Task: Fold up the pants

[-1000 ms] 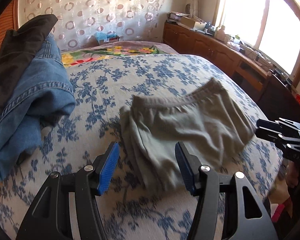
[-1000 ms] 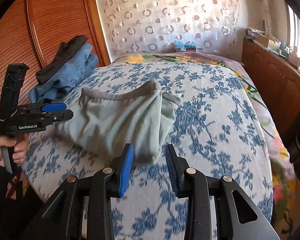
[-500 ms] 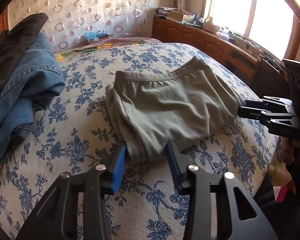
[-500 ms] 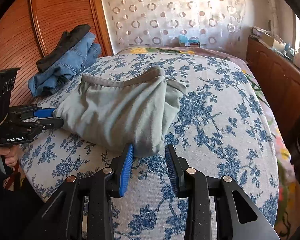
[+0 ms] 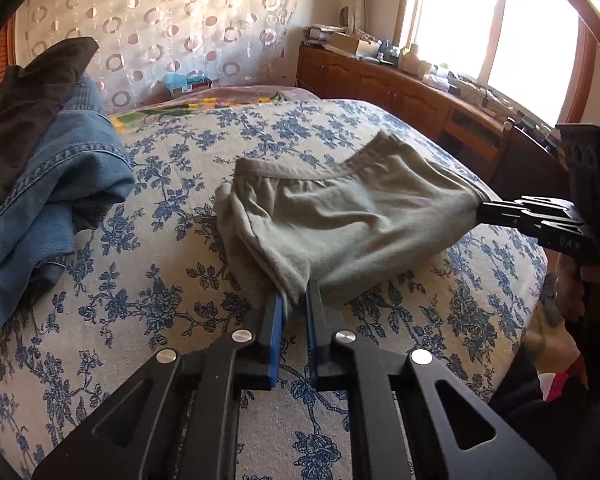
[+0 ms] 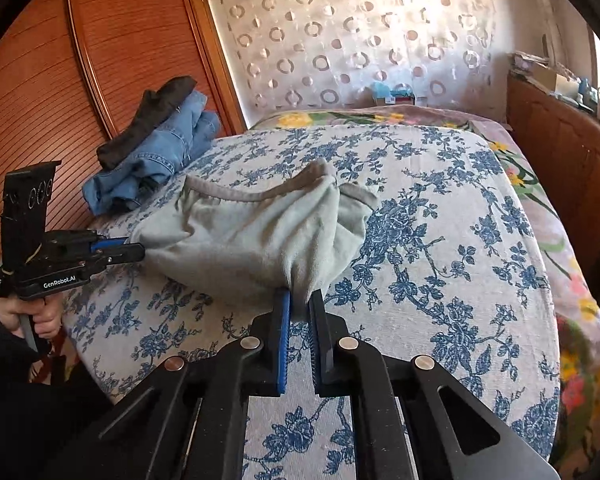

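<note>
both grippers, jaws just closed, are pinching grey pants (image 5: 340, 220) on a floral bedspread (image 5: 160, 280): left gripper (image 5: 294, 304) at bottom centre, right gripper (image 6: 298, 304) likewise.

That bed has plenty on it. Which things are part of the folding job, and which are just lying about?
In the job:
- grey pants
- left gripper, shut on them
- right gripper, shut on them

Lying about:
- blue jeans
- dark garment on the jeans
- blue-flowered bedspread
</note>
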`<action>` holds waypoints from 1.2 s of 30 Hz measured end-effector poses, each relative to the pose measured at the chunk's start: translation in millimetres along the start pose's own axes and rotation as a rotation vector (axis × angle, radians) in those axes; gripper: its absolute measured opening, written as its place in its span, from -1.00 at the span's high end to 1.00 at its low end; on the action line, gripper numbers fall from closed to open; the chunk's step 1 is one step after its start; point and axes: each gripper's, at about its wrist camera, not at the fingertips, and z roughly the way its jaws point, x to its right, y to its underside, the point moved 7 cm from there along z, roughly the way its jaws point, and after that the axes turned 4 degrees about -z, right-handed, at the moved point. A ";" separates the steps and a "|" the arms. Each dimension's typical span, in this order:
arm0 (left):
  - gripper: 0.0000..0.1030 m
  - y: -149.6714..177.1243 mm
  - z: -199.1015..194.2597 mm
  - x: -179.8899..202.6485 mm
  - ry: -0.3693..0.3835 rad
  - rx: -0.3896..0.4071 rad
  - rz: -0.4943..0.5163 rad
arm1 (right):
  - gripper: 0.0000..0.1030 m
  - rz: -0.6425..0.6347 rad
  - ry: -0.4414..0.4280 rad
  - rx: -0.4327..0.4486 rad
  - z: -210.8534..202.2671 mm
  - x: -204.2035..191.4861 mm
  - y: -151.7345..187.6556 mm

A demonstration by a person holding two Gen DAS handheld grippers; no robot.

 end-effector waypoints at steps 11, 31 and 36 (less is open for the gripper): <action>0.80 7.3 -33.3 16.4 0.013 0.038 -0.002 | 0.86 -0.011 0.006 0.002 -28.4 -9.7 13.5; 0.64 31.1 -47.2 46.0 -0.013 0.023 0.047 | 0.84 -0.047 0.058 0.007 -69.6 -21.0 22.0; 0.35 27.6 -51.8 43.6 -0.044 0.041 0.052 | 0.79 -0.056 0.081 0.037 -83.7 -20.0 18.3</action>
